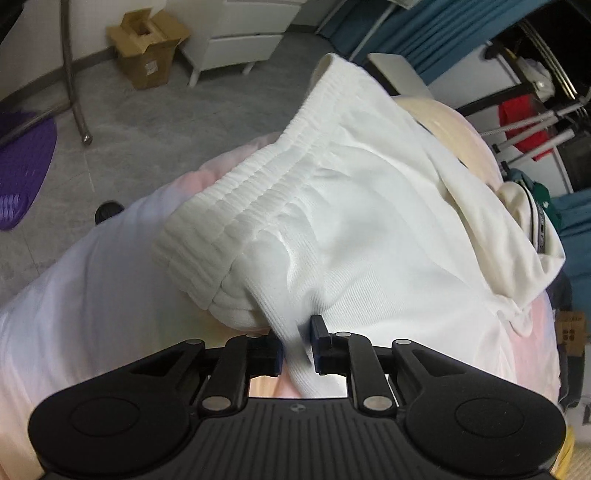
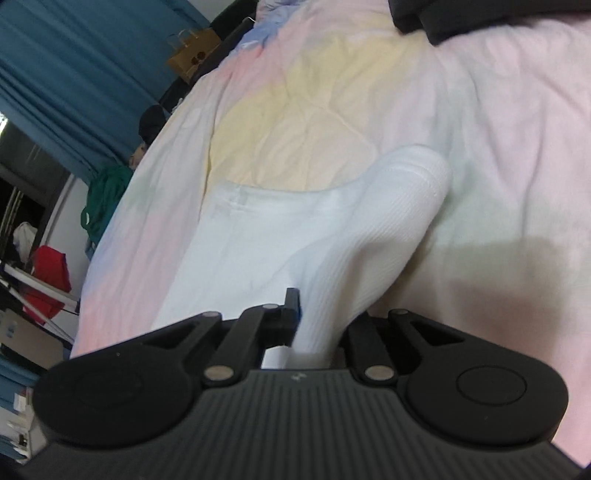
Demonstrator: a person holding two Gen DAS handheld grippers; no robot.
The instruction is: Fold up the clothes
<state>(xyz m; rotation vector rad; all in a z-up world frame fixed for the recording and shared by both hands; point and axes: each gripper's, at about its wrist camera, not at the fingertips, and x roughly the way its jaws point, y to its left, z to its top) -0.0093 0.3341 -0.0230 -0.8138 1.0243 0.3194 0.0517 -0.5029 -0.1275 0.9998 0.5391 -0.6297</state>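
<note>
A: White ribbed knit, that's the garment – white shorts (image 1: 362,206), w/ a wide elastic gathered waistband (image 1: 258,184) running diagonally across the left wrist view.

B: Where's it sitting?

A: On a bed, over a pastel bedsheet (image 2: 498,129) – pink, yellow, pale green patches. Part of it is lifted off the sheet, part lies flat.

B: Left gripper?

A: Left gripper (image 1: 297,349) pinches a fold of the fabric just below the waistband; blue pads press it from both sides, narrow gap filled w/ cloth. Fabric bunches into creases fanning up from the pinch.

B: And the other?

A: Right gripper (image 2: 317,325) is clamped on a ribbed fold too. Its left finger (image 2: 291,306) shows beside the cloth; the right one is hidden behind it. The fold rises from the jaws as a rounded ridge, then flattens onto the sheet, straight edge against the yellow patch.

B: Anything else around?

A: Left view: grey floor, open cardboard box (image 1: 147,48) by a white cabinet (image 1: 236,40), purple mat (image 1: 22,166). Teal curtain (image 2: 74,66) and a red garment (image 2: 50,280) on a rack at the side in the right view. Dark cloth (image 2: 480,18) at the bed's far edge, can't tell what.
</note>
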